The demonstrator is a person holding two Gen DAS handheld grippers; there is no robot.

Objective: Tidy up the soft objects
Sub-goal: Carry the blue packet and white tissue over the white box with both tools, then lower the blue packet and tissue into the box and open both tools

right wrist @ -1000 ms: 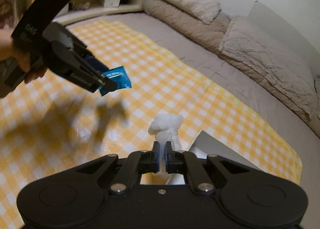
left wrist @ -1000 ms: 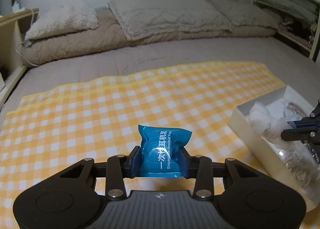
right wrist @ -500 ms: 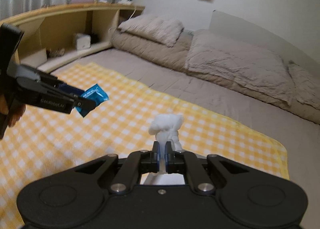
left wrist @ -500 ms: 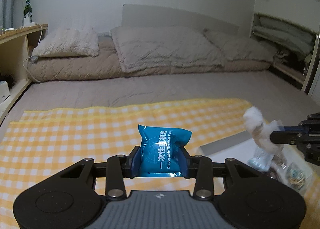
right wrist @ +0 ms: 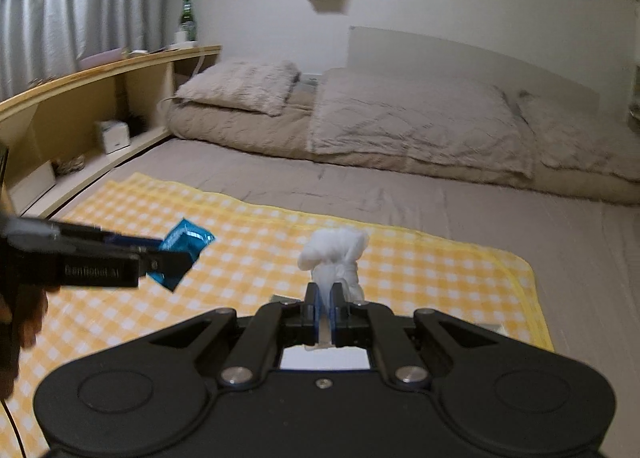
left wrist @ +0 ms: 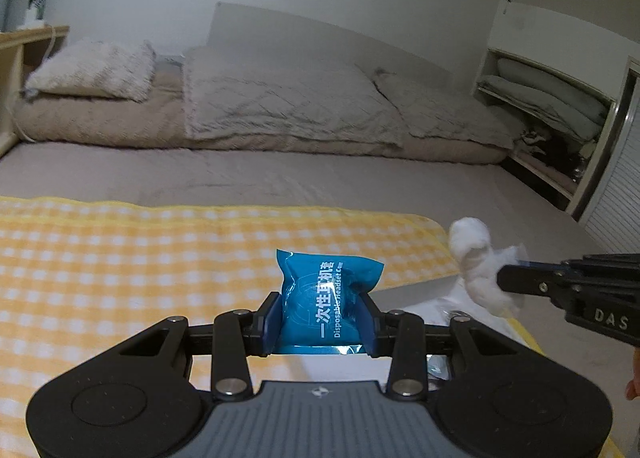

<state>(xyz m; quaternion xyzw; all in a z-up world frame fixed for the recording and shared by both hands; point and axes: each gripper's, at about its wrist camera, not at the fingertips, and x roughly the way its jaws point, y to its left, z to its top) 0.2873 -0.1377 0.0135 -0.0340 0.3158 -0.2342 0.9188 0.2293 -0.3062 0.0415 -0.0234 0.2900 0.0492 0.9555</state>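
My left gripper [left wrist: 322,318] is shut on a blue plastic packet [left wrist: 326,300] with white print and holds it in the air above the yellow checked cloth [left wrist: 140,258]. The packet also shows in the right wrist view [right wrist: 182,248], at the left gripper's tip [right wrist: 168,260]. My right gripper [right wrist: 326,304] is shut on a white soft cotton wad [right wrist: 336,258], held above the cloth's right end. That wad also shows in the left wrist view [left wrist: 478,262] with the right gripper [left wrist: 516,278] at the right. A white box [left wrist: 416,296] lies below, mostly hidden by my grippers.
The cloth lies on a grey bed [left wrist: 280,177] with beige pillows and a folded duvet [left wrist: 280,113] at the head. A wooden shelf [right wrist: 100,105] runs along the left side. An open cupboard with bedding [left wrist: 548,105] stands to the right.
Both grippers have risen and tilted up from the box, each still holding its object. The box has dropped almost out of view and more of the room shows.
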